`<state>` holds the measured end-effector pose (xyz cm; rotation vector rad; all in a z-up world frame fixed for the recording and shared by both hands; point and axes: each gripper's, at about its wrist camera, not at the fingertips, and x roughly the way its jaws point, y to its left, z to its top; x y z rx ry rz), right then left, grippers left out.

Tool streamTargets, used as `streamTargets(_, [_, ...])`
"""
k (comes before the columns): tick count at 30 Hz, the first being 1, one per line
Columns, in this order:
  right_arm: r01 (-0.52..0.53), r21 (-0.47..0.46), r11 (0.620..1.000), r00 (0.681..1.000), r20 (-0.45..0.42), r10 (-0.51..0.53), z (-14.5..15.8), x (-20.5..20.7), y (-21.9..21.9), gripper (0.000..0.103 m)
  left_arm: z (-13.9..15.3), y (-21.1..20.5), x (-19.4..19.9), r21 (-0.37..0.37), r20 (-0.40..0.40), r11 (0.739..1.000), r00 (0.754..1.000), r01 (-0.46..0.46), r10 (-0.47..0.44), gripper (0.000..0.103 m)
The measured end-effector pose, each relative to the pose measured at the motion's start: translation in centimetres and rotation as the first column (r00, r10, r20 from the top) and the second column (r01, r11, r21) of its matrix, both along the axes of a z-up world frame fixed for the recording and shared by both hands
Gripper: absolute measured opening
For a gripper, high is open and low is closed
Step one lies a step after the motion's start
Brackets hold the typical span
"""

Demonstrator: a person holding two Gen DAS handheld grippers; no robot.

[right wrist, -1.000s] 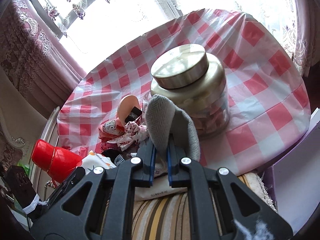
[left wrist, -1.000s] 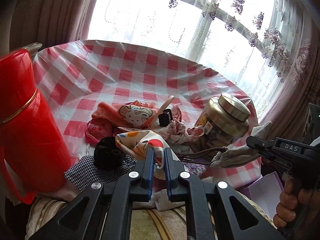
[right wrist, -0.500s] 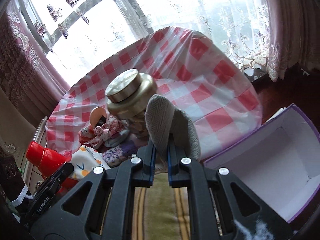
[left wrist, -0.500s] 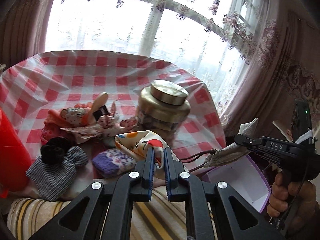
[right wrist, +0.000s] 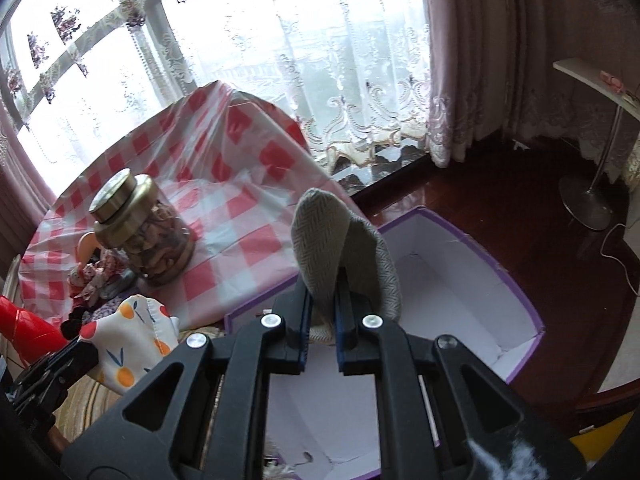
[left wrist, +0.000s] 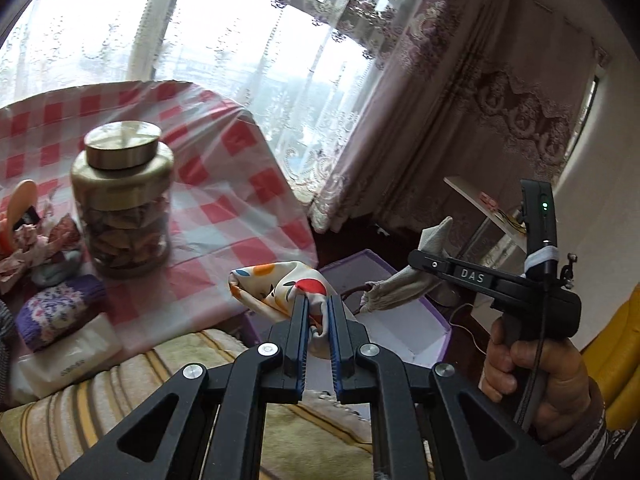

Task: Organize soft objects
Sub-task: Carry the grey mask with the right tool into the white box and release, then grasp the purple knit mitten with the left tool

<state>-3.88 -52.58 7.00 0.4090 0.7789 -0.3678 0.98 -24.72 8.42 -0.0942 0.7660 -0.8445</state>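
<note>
My left gripper [left wrist: 318,304] is shut on a white fruit-print cloth [left wrist: 276,286], held in the air at the near edge of the purple box [left wrist: 436,334]; the cloth also shows in the right wrist view [right wrist: 128,344]. My right gripper [right wrist: 322,292] is shut on a grey herringbone pouch [right wrist: 320,248] and holds it above the open white-lined purple box [right wrist: 460,280]. In the left wrist view the right gripper [left wrist: 416,258] and its pouch [left wrist: 396,284] hang over the box. More soft items, among them a purple knitted piece [left wrist: 56,312], lie on the table.
A gold-lidded glass jar [left wrist: 124,200] stands on the red-checked tablecloth [left wrist: 240,216]. A white tissue pack [left wrist: 68,360] lies at the table's near edge. A red thermos [right wrist: 28,328] is at the left. A striped cushion [left wrist: 160,400] is below. A floor lamp base [right wrist: 588,204] stands on the dark wooden floor.
Both grippers have swung right, away from the table, each still holding its cloth item. The purple box has come into full view under them; the thermos left the left wrist view.
</note>
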Motion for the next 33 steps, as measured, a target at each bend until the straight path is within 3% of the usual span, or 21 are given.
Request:
streamTargets(2, [0.038,-0.026,0.999,0.999,-0.031,-0.039,-0.4,-0.6,-1.1,0.015,-0.1,-1.7,-0.6,-0.005,-0.018,0.998,0.998,0.061,-0.061,0.021])
streamTargets(3, [0.055,-0.037,0.998,0.997,-0.049,-0.057,-0.5,-0.9,-1.7,0.023,-0.3,-2.5,-0.8,-0.005,-0.031,0.995,0.995,0.096,-0.096,0.033])
streamTargets(4, [0.067,-0.044,0.997,0.996,-0.061,-0.069,-0.7,-1.1,-2.1,0.039,-0.5,-3.3,-1.1,0.001,-0.044,0.992,0.991,0.123,-0.123,0.052])
streamTargets(5, [0.079,-0.048,0.996,0.994,-0.069,-0.082,-0.8,-1.2,-2.5,0.049,-0.7,-4.0,-1.4,0.014,-0.049,0.990,0.989,0.138,-0.137,0.061])
streamTargets(6, [0.090,-0.051,0.995,0.993,-0.069,-0.093,-0.9,-1.4,-2.8,0.067,-0.9,-4.3,-1.6,0.026,-0.045,0.989,0.989,0.145,-0.144,0.071])
streamTargets(7, [0.096,-0.053,0.994,0.993,-0.064,-0.099,-0.9,-1.5,-2.9,0.073,-0.9,-4.4,-2.0,0.035,-0.037,0.988,0.988,0.149,-0.148,0.071])
streamTargets(15, [0.031,-0.062,0.998,0.997,-0.066,-0.035,-0.9,-0.6,-1.3,0.079,-1.0,-2.4,-1.6,0.070,-0.021,0.995,0.997,0.076,-0.075,0.071])
streamTargets(24, [-0.111,-0.077,0.991,0.989,-0.106,0.103,-1.4,0.9,2.0,0.083,-1.1,1.8,-1.0,0.115,0.020,0.993,0.999,-0.037,0.035,0.071])
streamTargets(28, [-0.230,-0.067,0.971,0.967,-0.129,0.221,-1.6,1.9,4.5,0.083,-1.5,5.1,-0.1,0.164,-0.002,0.980,0.994,-0.109,0.111,0.072])
streamTargets(33, [-0.363,-0.120,0.924,0.925,-0.165,0.342,-1.7,3.0,8.5,0.083,-2.2,10.7,0.8,0.160,-0.049,0.965,0.974,-0.209,0.220,0.072])
